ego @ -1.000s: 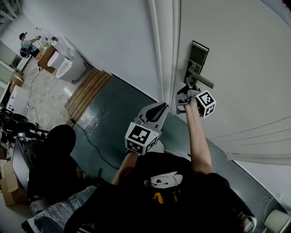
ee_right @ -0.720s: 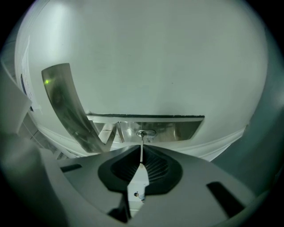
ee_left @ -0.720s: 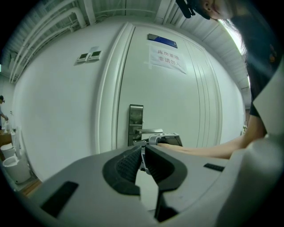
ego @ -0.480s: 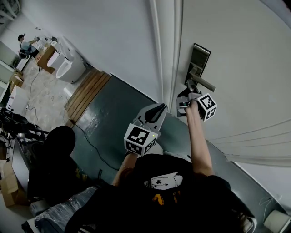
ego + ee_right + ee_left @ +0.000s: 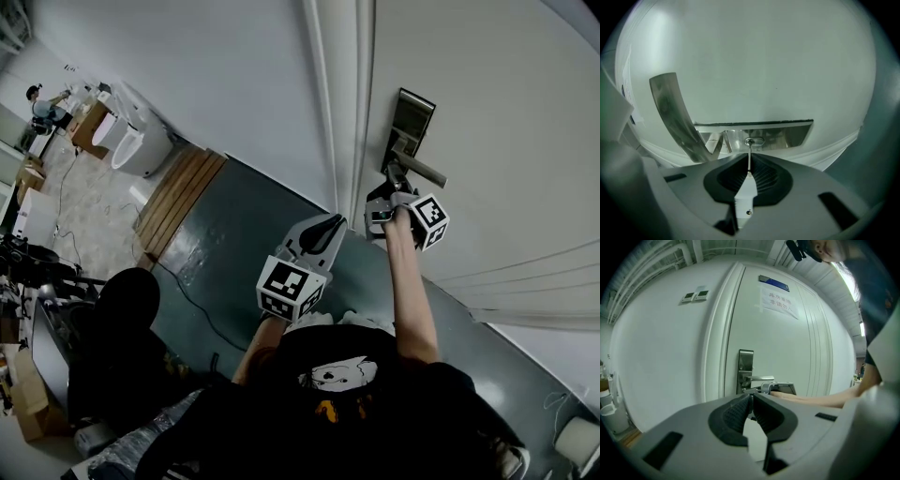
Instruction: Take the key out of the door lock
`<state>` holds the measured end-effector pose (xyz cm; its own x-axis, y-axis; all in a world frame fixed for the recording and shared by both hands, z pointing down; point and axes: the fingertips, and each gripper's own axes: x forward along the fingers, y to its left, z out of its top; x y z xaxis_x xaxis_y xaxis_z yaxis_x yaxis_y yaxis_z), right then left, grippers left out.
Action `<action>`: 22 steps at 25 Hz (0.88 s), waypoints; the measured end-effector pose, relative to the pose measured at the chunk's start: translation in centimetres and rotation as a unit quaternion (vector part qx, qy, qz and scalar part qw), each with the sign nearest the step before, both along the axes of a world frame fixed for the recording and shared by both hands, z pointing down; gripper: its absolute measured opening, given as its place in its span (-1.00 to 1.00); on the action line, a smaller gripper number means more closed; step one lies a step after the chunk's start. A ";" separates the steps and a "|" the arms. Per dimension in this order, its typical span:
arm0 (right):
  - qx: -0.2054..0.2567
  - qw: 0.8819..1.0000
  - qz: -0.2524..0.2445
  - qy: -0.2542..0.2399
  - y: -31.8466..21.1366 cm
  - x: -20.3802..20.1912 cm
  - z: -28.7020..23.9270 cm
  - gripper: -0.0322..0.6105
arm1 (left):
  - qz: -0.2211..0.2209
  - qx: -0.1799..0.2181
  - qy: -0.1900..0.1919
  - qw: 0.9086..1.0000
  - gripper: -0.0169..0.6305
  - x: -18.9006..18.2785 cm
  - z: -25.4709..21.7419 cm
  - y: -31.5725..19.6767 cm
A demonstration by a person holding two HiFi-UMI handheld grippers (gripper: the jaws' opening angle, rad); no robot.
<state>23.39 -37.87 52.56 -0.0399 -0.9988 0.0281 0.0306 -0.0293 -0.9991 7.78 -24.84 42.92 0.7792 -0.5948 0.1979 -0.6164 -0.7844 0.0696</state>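
Key (image 5: 746, 190) is held by its pale head between the pads of the right claw (image 5: 749, 159). Its thin blade runs toward 12 o'clock into the keyhole (image 5: 753, 140) of the metal lock plate (image 5: 787, 133) on the door (image 5: 487, 112). The lever handle (image 5: 670, 117) is at about 10 o'clock from this claw, near it but apart. The left claw (image 5: 751, 401) has its jaws together on nothing, and in the head view it is at 7 o'clock from the right one.

I judge that the step in hand is the pull-out. The claw should draw straight back along the blade, without rolling or tilting, because a slanted blade may bind in the slot. The grip must be firm, since the head is thin and could slip.
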 end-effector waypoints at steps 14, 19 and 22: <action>-0.001 1.000 -0.015 0.016 5.9 -4.4 0.4 -0.83 | -0.003 -0.003 0.005 1.000 -0.85 -5.6 -0.2 2.8; 0.007 0.998 -0.038 0.043 6.9 -5.1 -0.6 -0.83 | -0.005 -0.009 0.006 1.000 -0.85 -6.5 -0.2 2.9; 0.014 0.996 -0.057 0.062 7.8 -5.6 -1.2 -0.83 | -0.006 -0.014 0.008 1.000 -0.85 -6.8 0.1 3.3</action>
